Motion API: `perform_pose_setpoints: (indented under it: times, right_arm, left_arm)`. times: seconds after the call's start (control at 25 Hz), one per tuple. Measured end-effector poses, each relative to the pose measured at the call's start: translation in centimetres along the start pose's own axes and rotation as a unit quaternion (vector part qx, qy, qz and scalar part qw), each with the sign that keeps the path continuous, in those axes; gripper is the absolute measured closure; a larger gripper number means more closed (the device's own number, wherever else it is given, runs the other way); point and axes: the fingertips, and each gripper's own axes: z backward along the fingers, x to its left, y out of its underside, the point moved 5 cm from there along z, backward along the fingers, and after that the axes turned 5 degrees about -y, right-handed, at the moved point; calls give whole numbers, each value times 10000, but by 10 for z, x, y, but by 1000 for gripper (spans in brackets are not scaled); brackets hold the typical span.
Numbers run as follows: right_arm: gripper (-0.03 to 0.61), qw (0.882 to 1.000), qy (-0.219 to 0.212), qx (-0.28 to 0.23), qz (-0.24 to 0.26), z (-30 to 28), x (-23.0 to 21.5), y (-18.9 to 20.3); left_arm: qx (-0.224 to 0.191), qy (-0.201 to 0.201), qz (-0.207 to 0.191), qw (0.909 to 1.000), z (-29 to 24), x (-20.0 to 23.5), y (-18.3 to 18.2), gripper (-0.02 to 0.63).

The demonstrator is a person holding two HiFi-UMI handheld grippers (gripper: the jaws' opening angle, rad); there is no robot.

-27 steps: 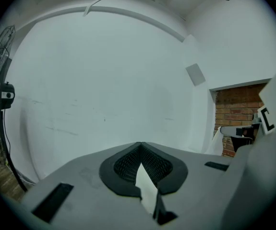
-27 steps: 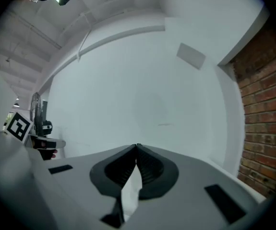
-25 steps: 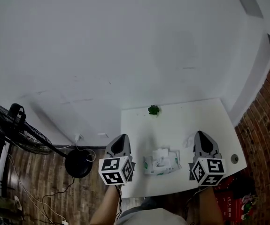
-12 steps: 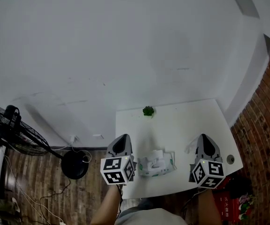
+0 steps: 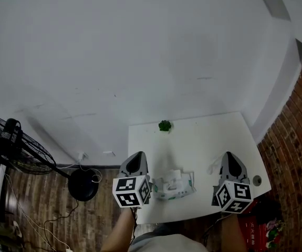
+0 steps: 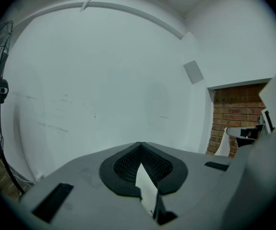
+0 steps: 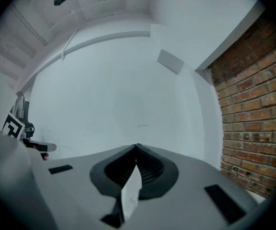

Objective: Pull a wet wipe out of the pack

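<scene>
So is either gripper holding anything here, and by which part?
The right gripper pinches a wipe by one end in its fingers; the rest hangs loose. The left gripper is shut with nothing visibly held.

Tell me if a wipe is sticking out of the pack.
Sticking out: the head view shows a white wipe standing up from the top of the wet wipe pack.

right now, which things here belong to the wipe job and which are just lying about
For the job: wet wipe pack; left hand-held gripper and right hand-held gripper, both shut and empty.
Just lying about: small green plant; fan.
</scene>
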Motion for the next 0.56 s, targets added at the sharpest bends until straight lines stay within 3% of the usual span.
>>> perform_pose_setpoints:
  times: [0.56]
  right_arm:
    - [575, 10000, -12, -14, -28, 2, -3, 0]
  left_arm:
    - [50, 13, 6, 10000, -3, -5, 4, 611]
